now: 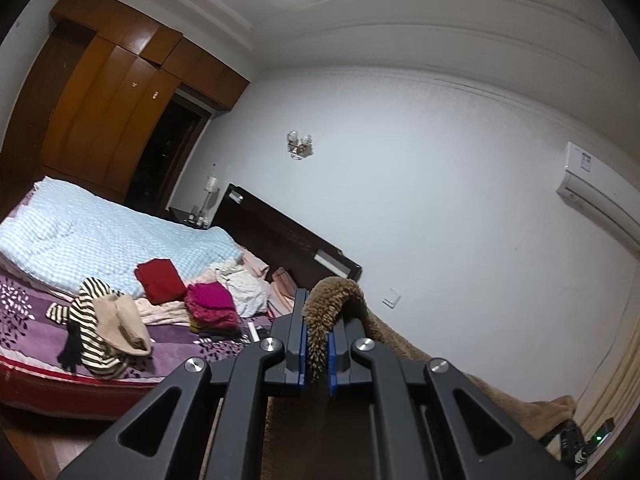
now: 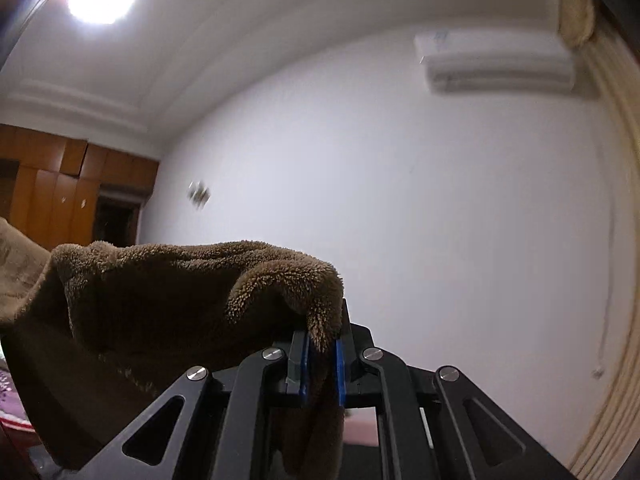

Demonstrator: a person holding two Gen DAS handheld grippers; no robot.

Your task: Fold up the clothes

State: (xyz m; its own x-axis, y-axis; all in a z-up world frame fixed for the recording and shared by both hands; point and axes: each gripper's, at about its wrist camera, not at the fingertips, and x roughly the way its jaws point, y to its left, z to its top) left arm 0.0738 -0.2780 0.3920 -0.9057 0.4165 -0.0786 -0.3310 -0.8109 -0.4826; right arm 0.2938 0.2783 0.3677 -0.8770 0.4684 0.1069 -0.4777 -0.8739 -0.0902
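A brown fleece garment (image 1: 404, 344) is held up in the air between both grippers. My left gripper (image 1: 316, 320) is shut on one edge of it; the fleece arches over the right finger and runs away to the lower right. My right gripper (image 2: 322, 340) is shut on another edge of the brown fleece garment (image 2: 168, 304), which bunches to the left and hangs down below. The right gripper's body shows at the far lower right of the left wrist view (image 1: 580, 440).
A bed (image 1: 168, 344) with a purple sheet and a light blue quilt (image 1: 100, 236) lies at lower left. On it are a striped top (image 1: 92, 336), a red folded piece (image 1: 160, 280), a magenta pile (image 1: 212, 304). Dark headboard (image 1: 280, 240), wooden wardrobe (image 1: 100, 112), curtain (image 2: 616, 280).
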